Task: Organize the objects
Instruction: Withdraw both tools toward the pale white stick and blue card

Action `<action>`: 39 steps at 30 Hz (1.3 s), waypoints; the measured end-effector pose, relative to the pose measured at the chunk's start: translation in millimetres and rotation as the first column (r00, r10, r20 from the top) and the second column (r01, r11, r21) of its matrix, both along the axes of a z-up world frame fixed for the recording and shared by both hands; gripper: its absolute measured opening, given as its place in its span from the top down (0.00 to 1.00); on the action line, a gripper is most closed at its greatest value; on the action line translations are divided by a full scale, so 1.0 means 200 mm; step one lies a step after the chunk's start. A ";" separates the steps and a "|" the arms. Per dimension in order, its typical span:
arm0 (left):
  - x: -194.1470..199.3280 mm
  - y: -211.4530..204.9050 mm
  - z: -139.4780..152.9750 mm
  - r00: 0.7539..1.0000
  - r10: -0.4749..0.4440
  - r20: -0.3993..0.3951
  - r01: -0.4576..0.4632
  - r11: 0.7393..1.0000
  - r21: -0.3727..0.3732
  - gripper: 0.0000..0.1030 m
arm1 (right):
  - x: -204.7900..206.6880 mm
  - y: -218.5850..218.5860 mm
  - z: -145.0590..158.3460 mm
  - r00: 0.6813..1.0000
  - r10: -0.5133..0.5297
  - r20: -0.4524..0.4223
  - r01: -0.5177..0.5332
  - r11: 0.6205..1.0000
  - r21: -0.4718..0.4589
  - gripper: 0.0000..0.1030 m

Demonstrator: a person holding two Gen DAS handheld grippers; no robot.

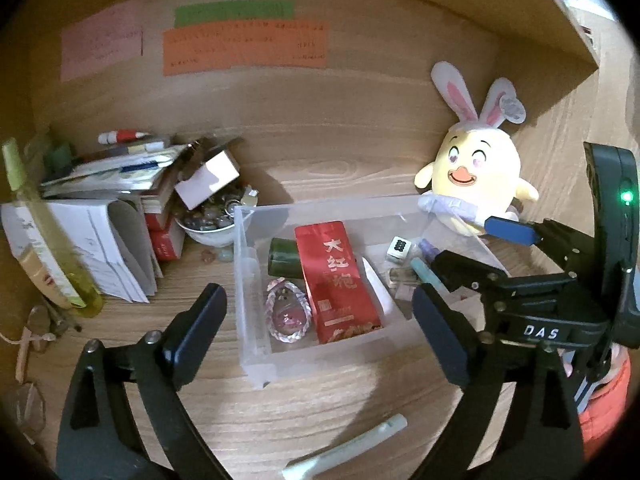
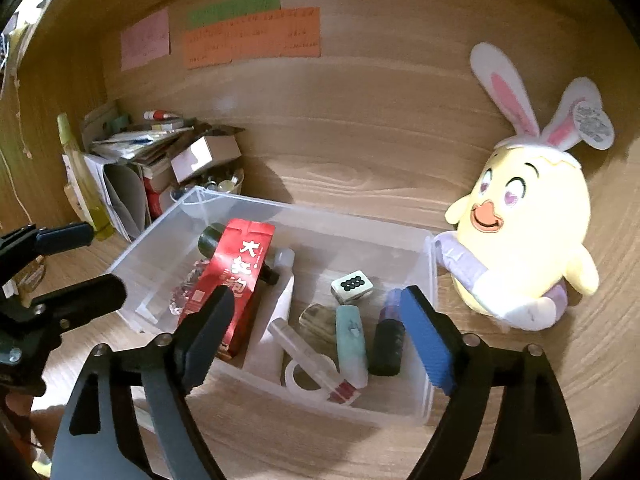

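A clear plastic box (image 1: 256,344) (image 2: 132,256) sits on the wooden desk. It holds a red tea packet (image 1: 340,280) (image 2: 228,280), a dark green bottle (image 1: 284,258), a pink woven charm (image 1: 288,312), a mahjong tile (image 2: 353,286), a pale green tube (image 2: 351,340) and a dark purple-capped bottle (image 2: 386,340). My left gripper (image 1: 320,320) is open and empty over the box's near wall. My right gripper (image 2: 320,332) is open and empty above the box's near side; it also shows in the left wrist view (image 1: 472,248). A pale green tube (image 1: 348,450) lies on the desk in front of the box.
A yellow plush chick with rabbit ears (image 1: 476,180) (image 2: 524,240) stands right of the box. A heap of papers and books (image 1: 100,216), a bowl of stones (image 1: 212,224) and a yellow-green bottle (image 1: 48,232) crowd the left. Coloured notes (image 1: 244,46) hang on the back wall.
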State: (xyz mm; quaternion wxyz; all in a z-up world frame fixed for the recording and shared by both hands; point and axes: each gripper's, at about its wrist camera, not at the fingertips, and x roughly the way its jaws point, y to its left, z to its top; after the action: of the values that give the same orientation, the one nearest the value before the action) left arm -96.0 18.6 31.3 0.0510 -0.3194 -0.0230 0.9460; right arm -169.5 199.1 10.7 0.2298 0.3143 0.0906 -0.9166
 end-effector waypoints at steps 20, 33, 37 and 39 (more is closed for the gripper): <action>0.31 -0.19 -0.09 0.997 0.047 0.067 -0.047 0.999 -0.002 0.04 | 0.42 -0.06 -0.04 0.986 0.161 0.035 -0.162 0.987 0.003 0.15; 0.49 -0.31 -0.29 0.980 0.107 0.169 -0.113 0.993 0.022 0.04 | 0.46 -0.36 -0.36 0.927 0.302 0.225 -0.328 0.940 0.090 0.15; 0.54 -0.37 -0.33 0.973 0.127 0.191 -0.136 0.990 0.034 0.04 | 0.45 -0.42 -0.42 0.907 0.327 0.265 -0.367 0.923 0.119 0.15; 0.56 -0.40 -0.35 0.970 0.131 0.203 -0.142 0.989 0.044 0.04 | 0.45 -0.46 -0.43 0.902 0.339 0.267 -0.384 0.913 0.137 0.15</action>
State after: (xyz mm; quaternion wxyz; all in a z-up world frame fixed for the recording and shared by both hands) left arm 15.2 -60.4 -38.9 -0.0075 -0.4088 -0.0772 0.9093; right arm -79.7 107.4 -75.9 0.3751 0.4192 0.2048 -0.8010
